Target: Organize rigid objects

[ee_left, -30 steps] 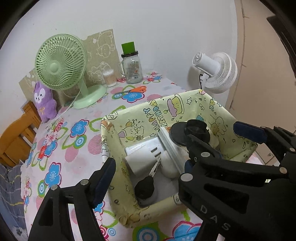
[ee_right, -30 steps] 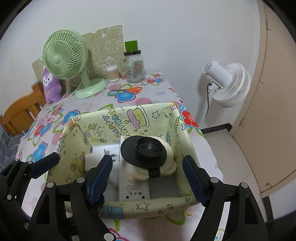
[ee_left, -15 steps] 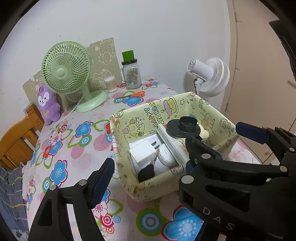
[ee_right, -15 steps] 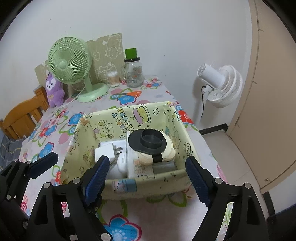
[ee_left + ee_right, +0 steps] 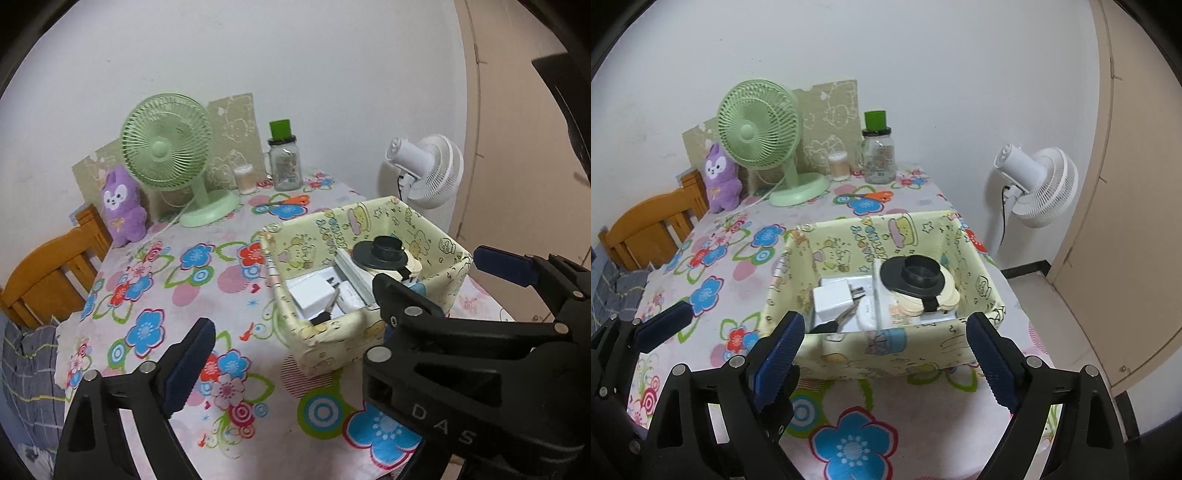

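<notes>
While soft fabric bin (image 5: 886, 343) holds rigid black disc (image 5: 916, 275)

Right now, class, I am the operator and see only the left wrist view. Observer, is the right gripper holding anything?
Observer: No. The right gripper is open and empty, its fingers in front of the basket's near wall.
Operator: What lies under the black disc?
Observer: Under the black disc lie cream flat sticks, bound by a black band.
Operator: Is the white fan on the table?
Observer: No. The white fan rises on a pole beside the table.
</notes>
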A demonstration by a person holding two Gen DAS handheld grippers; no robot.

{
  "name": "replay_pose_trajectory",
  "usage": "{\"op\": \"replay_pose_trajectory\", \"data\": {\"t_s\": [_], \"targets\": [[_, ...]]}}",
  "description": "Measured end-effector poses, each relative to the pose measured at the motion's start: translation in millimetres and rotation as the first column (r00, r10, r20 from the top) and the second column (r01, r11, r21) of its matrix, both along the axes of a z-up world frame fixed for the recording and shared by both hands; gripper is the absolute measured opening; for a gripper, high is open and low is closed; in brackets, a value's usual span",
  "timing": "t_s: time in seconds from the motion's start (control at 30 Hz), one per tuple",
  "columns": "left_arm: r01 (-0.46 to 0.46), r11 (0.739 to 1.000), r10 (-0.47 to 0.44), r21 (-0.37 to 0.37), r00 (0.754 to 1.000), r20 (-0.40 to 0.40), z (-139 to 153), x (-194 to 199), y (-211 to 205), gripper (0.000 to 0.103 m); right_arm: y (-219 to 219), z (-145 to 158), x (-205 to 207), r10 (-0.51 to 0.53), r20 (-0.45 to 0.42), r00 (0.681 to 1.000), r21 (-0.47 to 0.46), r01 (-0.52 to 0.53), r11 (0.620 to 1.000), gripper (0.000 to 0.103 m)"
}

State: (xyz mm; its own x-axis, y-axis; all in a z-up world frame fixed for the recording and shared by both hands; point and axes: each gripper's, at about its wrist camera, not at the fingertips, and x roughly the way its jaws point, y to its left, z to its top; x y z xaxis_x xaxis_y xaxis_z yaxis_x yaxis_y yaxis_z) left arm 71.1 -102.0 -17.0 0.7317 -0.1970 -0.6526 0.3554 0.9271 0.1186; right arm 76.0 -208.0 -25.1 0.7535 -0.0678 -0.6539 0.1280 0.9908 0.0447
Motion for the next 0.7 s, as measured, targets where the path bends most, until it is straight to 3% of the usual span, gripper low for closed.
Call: {"op": "replay_pose_trajectory", "data": {"t_s": [0.7], "targets": [[-0.123,0.991,0.126,-0.052,0.991,0.053,7.8,-32.8,61.6,0.101,28.0,6.7,-36.8,0.005,0.103,0.995,-0.032,-0.002,0.999,0.097]]}}
